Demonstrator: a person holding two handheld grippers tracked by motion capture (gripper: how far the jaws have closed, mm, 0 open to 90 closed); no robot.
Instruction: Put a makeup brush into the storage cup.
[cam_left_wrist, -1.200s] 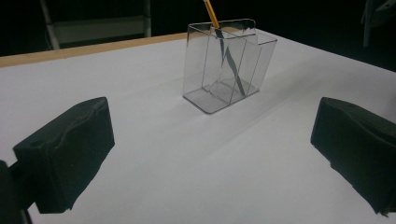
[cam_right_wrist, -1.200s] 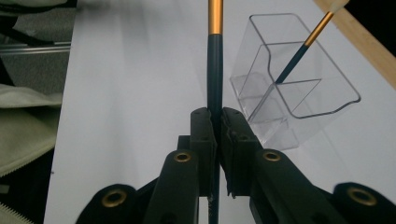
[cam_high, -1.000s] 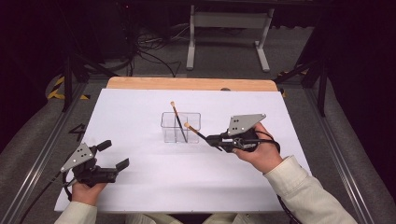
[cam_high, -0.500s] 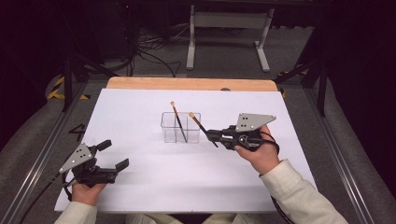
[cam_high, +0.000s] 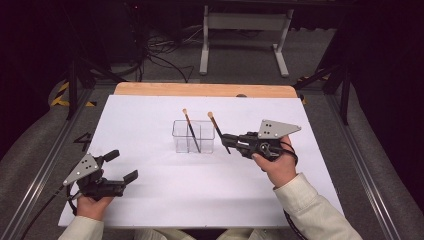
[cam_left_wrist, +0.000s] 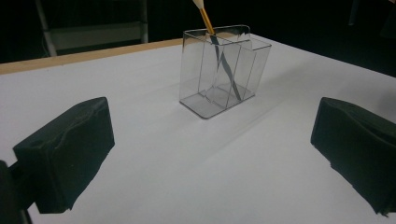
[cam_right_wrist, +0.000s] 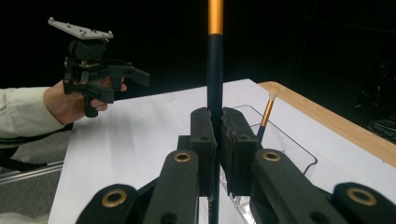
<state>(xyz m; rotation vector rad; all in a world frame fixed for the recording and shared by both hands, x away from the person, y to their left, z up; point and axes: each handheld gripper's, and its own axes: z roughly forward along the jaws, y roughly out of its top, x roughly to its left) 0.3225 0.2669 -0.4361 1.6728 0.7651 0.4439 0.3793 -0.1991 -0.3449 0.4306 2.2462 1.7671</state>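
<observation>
Here we note the right gripper (cam_high: 229, 139) first: its jaws are pressed together on the dark shaft of a brush (cam_high: 218, 131), which they hold just to the right of the clear holder (cam_high: 194, 136). In the right gripper view the two black pads (cam_right_wrist: 201, 149) clamp the brush (cam_right_wrist: 215, 84) from either side, the shaft standing straight up between them with its gold band above and its lower end running down past the pads. From the high view we see this brush slanted, its pale tip up and to the left, its lower end near the holder's right wall; whether it touches that wall we cannot tell. The right hand (cam_high: 272, 162) grips the tool from below and behind.

Inside the holder a second brush (cam_high: 191, 131) leans with its pale tip above the rim. In the left gripper view we see the holder (cam_left_wrist: 219, 70) divided into compartments, the second brush (cam_left_wrist: 219, 51) resting in one near the middle.

The left gripper (cam_high: 120, 166) sits well apart, near the front left of the white table (cam_high: 150, 115), its jaws wide open with nothing between them. Its pads (cam_left_wrist: 70, 149) frame bare white surface. The left hand (cam_high: 90, 205) holds it low over the table.
</observation>
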